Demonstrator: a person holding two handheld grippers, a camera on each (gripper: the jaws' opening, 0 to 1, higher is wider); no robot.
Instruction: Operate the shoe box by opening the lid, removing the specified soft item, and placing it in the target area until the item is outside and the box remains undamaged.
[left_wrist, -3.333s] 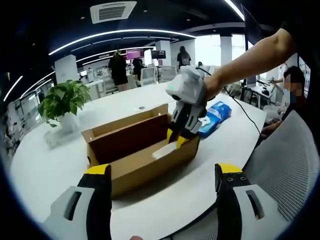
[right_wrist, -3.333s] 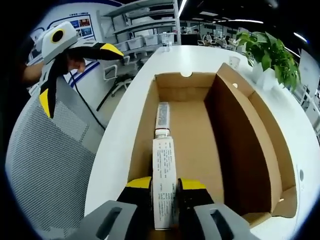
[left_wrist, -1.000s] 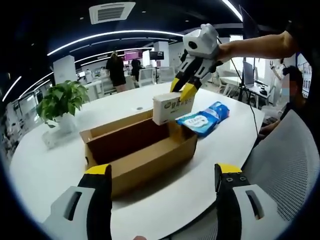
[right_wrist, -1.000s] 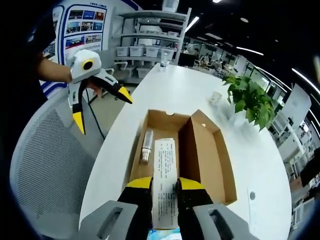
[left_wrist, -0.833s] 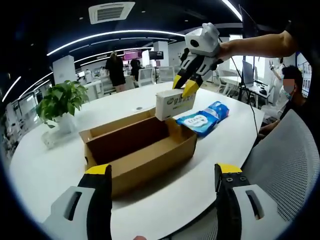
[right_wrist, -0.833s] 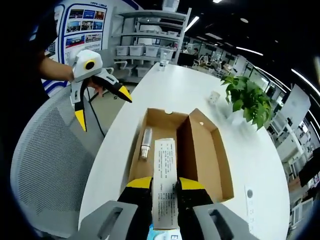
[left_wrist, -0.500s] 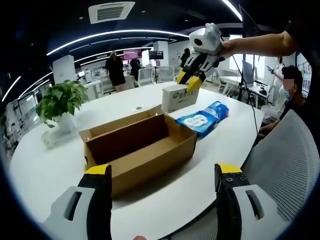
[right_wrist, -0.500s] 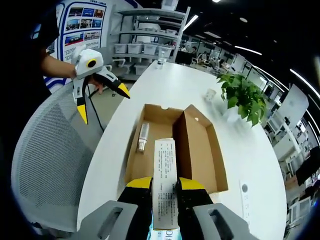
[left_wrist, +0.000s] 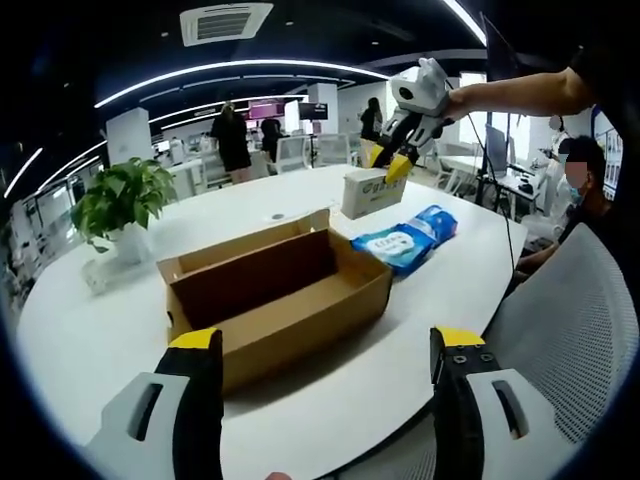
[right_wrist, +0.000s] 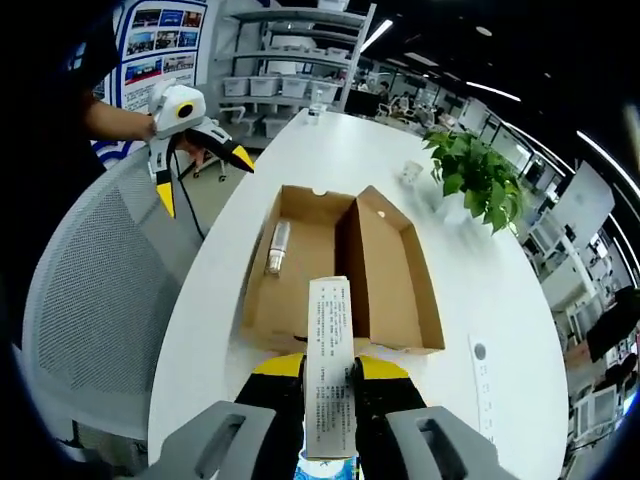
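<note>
While the shoe box (left_wrist: 275, 295) sits open near the surface's (left_wrist: 90, 340) chair-side edge with its lid upright along the far side, the right claw (right_wrist: 329, 385) grips a white tissue pack (right_wrist: 329, 378) held in the air, clear of the box — above the blue wipes packet (left_wrist: 405, 237) lying beyond the box's end; inside the box a small bottle (right_wrist: 276, 247) lies against one wall; the left claw (left_wrist: 315, 350) hangs wide and empty over the chair-side edge; a potted plant (left_wrist: 125, 205) stands toward the far edge.

No legible text: print on tissue pack (right_wrist: 329, 373) and blue wipes pack (left_wrist: 405, 239) beside box too blurred.
</note>
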